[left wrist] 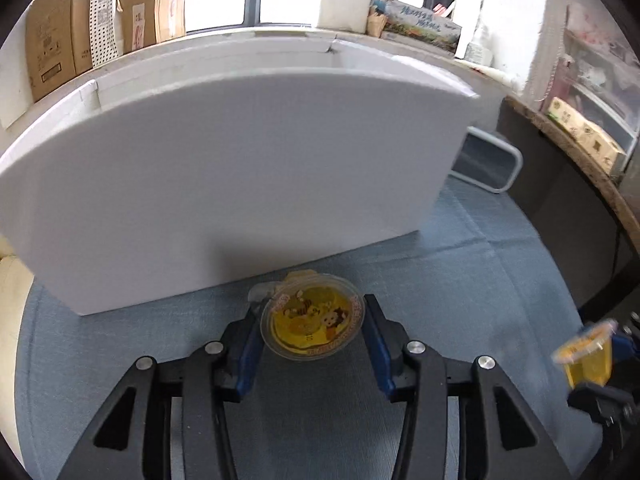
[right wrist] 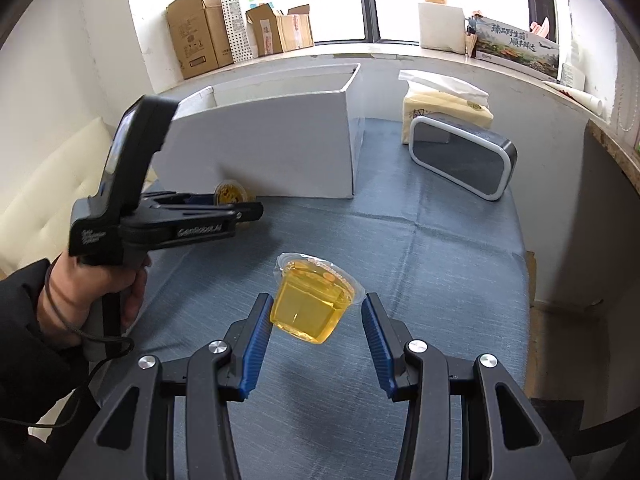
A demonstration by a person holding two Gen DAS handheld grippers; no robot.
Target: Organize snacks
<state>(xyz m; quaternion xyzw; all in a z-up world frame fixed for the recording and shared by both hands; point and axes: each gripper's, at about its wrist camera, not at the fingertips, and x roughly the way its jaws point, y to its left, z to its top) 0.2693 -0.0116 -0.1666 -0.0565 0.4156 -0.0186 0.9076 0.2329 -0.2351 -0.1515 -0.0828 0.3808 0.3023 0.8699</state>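
A yellow jelly cup (left wrist: 312, 318) with a cartoon lid sits between the blue pads of my left gripper (left wrist: 312, 332), which is shut on it, close to the front wall of a white box (left wrist: 240, 184). A second yellow jelly cup (right wrist: 314, 304) is tilted between the pads of my right gripper (right wrist: 316, 332), which is shut on it above the blue cloth (right wrist: 440, 280). The right cup also shows in the left wrist view (left wrist: 588, 360). The left gripper (right wrist: 240, 214) and its cup (right wrist: 230, 194) show in the right wrist view beside the white box (right wrist: 280, 148).
A dark speaker with a white rim (right wrist: 460, 156) and a tissue pack (right wrist: 444, 104) stand at the back right of the table. Cardboard boxes (right wrist: 208, 32) line the windowsill. A cream sofa (right wrist: 48, 188) is at the left.
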